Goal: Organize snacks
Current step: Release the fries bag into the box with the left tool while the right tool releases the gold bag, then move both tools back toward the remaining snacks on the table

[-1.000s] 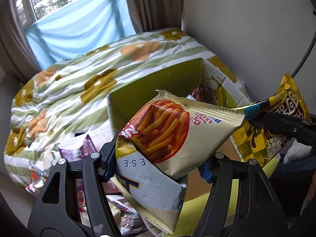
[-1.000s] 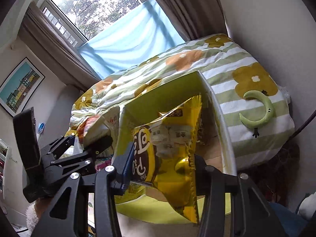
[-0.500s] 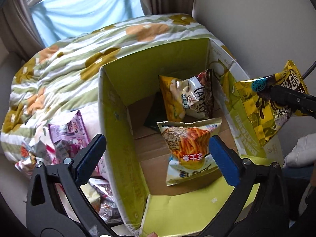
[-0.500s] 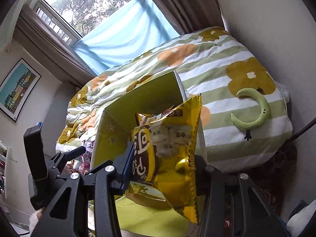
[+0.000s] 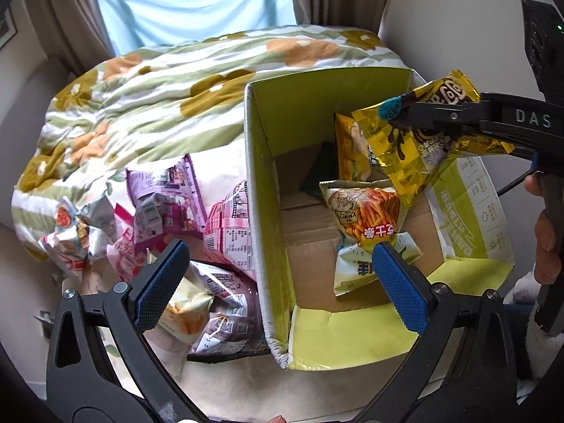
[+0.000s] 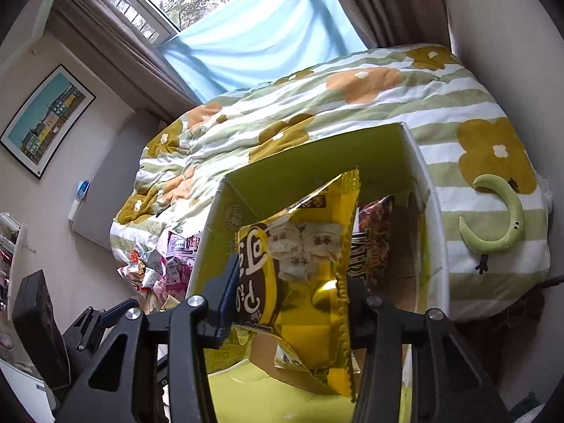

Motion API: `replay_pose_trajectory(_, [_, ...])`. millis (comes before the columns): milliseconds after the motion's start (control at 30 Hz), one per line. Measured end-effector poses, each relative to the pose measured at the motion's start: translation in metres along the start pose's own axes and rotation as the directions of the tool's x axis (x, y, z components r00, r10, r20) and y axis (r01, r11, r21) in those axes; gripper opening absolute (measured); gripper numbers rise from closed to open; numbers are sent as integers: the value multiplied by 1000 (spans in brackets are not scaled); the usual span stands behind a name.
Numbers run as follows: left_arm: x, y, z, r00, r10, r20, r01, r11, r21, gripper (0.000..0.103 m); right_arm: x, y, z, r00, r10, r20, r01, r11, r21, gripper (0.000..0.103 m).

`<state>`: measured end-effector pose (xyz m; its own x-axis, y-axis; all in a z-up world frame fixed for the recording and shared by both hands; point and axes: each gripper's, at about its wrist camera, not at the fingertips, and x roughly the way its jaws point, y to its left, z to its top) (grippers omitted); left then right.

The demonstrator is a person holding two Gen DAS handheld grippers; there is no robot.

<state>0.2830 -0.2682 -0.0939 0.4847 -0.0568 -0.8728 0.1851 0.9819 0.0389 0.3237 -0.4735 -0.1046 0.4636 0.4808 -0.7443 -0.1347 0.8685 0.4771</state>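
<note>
Inside, one box (image 5: 268, 183), three snack bags, one yellow bag (image 6: 310, 275) gripped above.

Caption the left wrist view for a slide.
Open left gripper above the cardboard box; right gripper holds a yellow snack bag over it.

Yellow-green box (image 5: 268, 183), gold-and-brown snack bag (image 6: 317, 264), green-striped floral quilt (image 5: 158, 88).

left gripper (image 5: 278, 282): jaws wide apart, nothing between them, angled downward
right gripper (image 6: 287, 312): clamped on a yellow bag (image 6: 310, 268), tilted down
</note>
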Motion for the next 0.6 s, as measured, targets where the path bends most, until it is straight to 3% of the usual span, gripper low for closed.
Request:
replay_pose_trajectory(67, [1,3,-4,1000,4,-5,-4,1000,-5,102,14,5,0,1000,2,-21,-3,1000,-17,46])
replay_pose_trajectory(133, [1,5,-9,1000,11,-9,-12,1000,-9,102,21,9,-2,1000,-2,-25,2,999,-32,57])
replay_pose_trajectory(200, [1,7,-14,1000,13,-11,-13,1000,-15,102,20,11,-6,1000,-11,-9,10,999,-47,102])
replay_pose_trajectory(600, [-18,14,-36,1000,1,4,0,999,-48,102,-18,19,-30,997,-68,36,72,989,-132,103])
